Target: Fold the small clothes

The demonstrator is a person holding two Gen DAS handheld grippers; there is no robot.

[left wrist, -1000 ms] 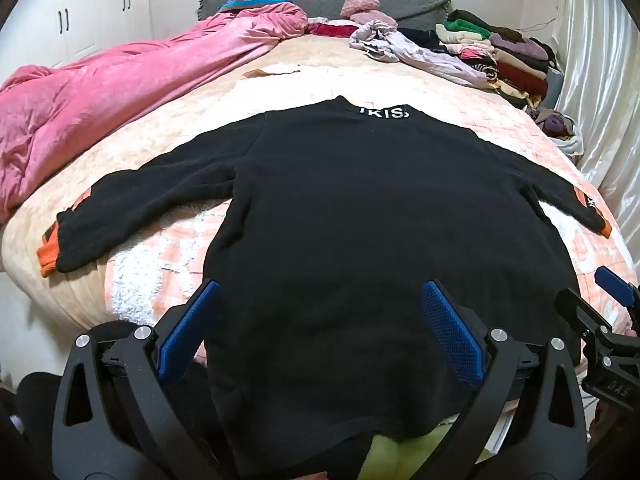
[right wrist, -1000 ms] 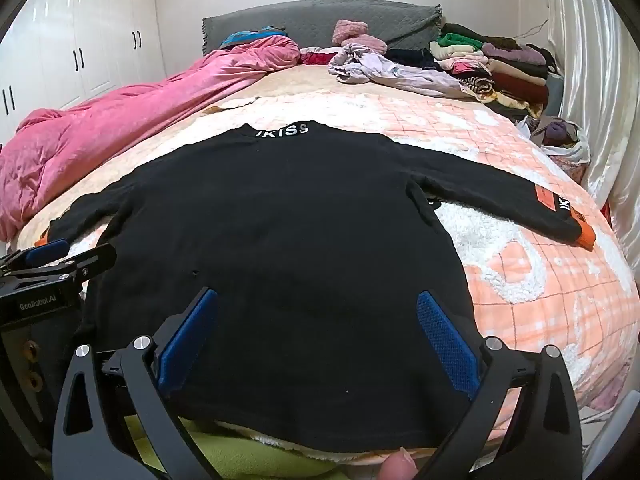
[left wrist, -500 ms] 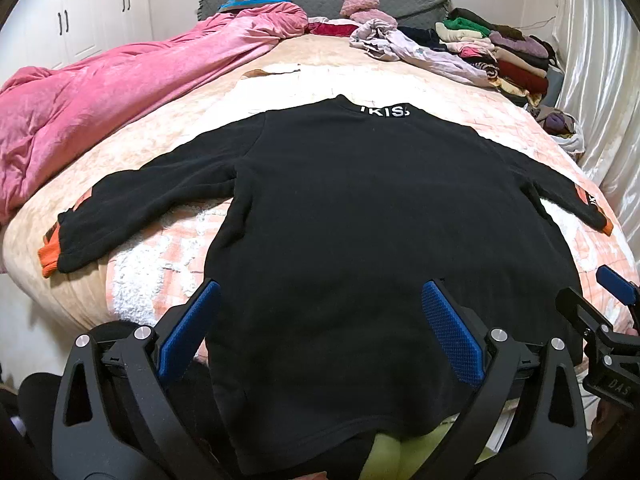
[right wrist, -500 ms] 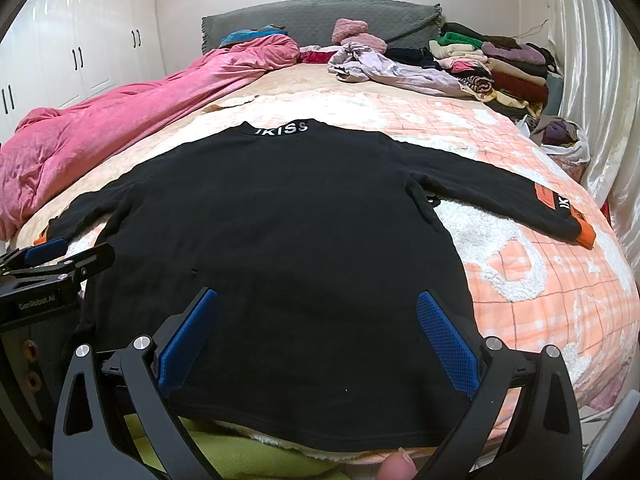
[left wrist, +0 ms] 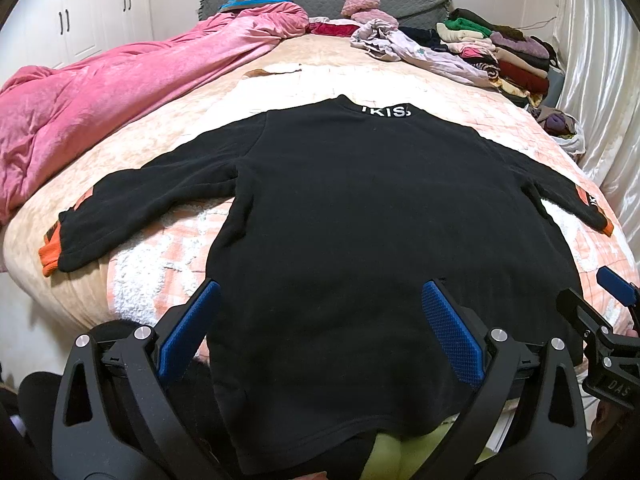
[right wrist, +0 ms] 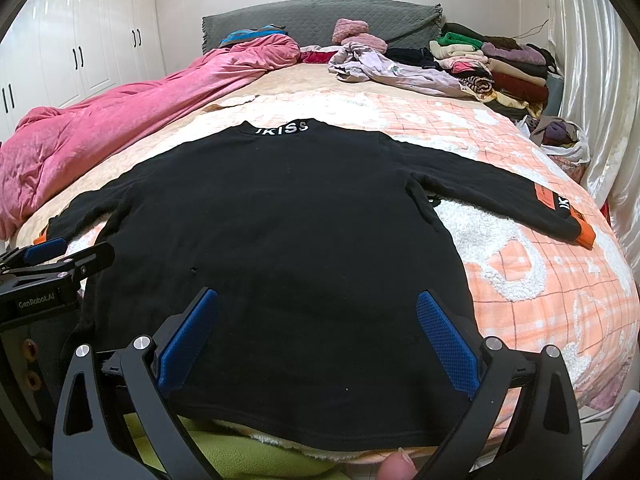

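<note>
Sweatshirt: we see the black sweatshirt (left wrist: 360, 220) spread flat on the bed (left wrist: 500, 100), sleeves out.
Left gripper (left wrist: 320, 332): released, empty.
Right gripper (right wrist: 316, 336): released, empty.

A black sweater (right wrist: 280, 248) lies flat across the bed's (right wrist: 540, 280) near edge, between the right gripper's (right wrist: 316, 344) spread fingers.

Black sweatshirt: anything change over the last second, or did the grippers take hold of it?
No visible change. The black sweatshirt lies spread flat on the bed as before, and the left gripper and right gripper stay open above its hem, holding nothing.
</note>
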